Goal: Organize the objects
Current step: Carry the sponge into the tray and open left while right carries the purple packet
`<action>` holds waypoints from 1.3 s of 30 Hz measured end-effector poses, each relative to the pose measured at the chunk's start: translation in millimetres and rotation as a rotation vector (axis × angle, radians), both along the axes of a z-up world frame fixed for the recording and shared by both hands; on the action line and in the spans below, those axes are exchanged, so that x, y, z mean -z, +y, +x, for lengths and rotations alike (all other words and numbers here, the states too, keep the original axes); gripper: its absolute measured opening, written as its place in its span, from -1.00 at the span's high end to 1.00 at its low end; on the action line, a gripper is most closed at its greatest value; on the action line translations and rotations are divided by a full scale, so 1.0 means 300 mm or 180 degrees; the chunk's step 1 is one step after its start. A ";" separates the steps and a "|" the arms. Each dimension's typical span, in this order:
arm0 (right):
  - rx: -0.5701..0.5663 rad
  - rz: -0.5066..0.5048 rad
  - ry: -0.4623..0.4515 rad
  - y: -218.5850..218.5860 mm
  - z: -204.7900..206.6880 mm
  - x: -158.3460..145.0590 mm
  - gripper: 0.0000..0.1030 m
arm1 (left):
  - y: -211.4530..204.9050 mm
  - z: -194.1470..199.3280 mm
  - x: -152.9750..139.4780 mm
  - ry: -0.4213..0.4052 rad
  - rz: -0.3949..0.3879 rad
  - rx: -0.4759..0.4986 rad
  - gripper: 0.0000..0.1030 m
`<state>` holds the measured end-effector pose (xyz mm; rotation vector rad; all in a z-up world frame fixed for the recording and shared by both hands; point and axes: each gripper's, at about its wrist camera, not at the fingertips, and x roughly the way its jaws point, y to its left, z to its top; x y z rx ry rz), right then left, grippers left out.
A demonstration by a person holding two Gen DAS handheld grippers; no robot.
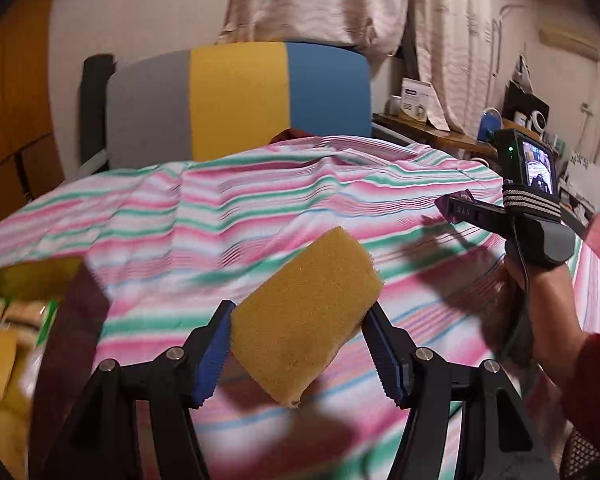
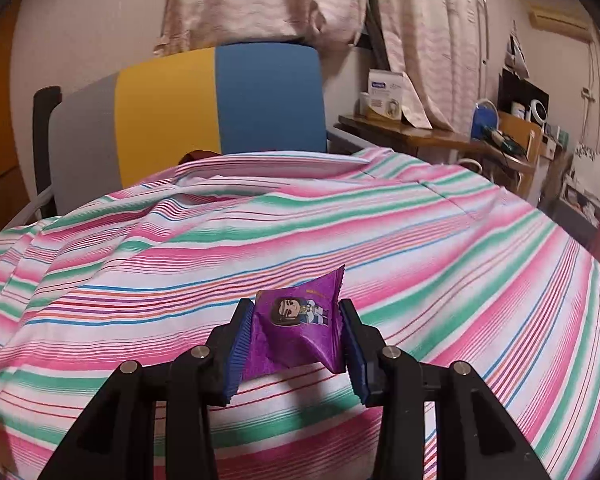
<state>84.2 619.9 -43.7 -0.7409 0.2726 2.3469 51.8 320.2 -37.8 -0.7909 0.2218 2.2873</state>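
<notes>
My left gripper [image 1: 300,354] is shut on a yellow sponge [image 1: 306,312] and holds it tilted above the striped cloth [image 1: 220,216]. My right gripper [image 2: 296,344] is shut on a purple snack packet [image 2: 300,324] with a cartoon figure on it, held above the same cloth [image 2: 340,232]. In the left wrist view the right gripper [image 1: 456,208] shows at the right, with the purple packet [image 1: 446,206] at its tip and the person's hand below it.
A basket [image 1: 76,312] with yellow sponges and packets sits at the lower left. A chair back [image 1: 240,96] in grey, yellow and blue stands behind the cloth. A cluttered wooden shelf [image 2: 440,136] and curtains are at the right.
</notes>
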 end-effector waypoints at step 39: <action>-0.1817 -0.0695 0.0692 -0.743 -0.037 -0.258 0.18 | -0.812 -0.380 -0.081 -0.0994 0.0395 -0.1245 -0.33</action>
